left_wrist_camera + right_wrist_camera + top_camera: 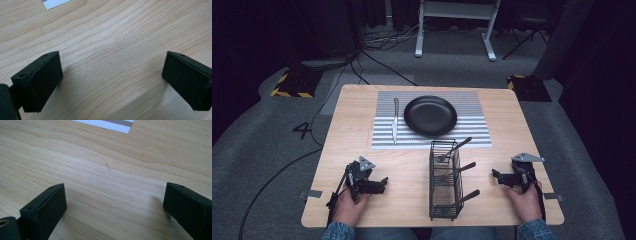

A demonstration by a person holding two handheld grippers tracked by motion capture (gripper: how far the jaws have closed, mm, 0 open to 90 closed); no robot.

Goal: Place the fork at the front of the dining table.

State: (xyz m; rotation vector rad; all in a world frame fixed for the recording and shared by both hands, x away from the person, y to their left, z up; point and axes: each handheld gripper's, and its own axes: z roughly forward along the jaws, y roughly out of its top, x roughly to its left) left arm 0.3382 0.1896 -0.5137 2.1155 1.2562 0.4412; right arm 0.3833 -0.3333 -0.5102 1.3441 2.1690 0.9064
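Observation:
A black round plate (pixel 430 115) lies on a striped grey placemat (pixel 472 131) at the back of the wooden table (pixel 512 130). A silver knife (pixel 395 120) rests on the mat left of the plate. In front of the mat a black wire caddy (pixel 445 180) holds dark-handled cutlery (pixel 458 146) that leans to the right. My left gripper (pixel 384 183) rests low at the front left, open (pixel 112 80), bare wood between its jaws. My right gripper (pixel 495 175) sits at the front right, open (pixel 113 207), over bare wood.
A corner of the placemat (pixel 117 125) shows at the top of the right gripper view. Cables (pixel 287 165) trail on the grey floor to the left. White desk legs (pixel 452 30) stand behind the table, with black-and-yellow marked bases (pixel 292 85) at either side.

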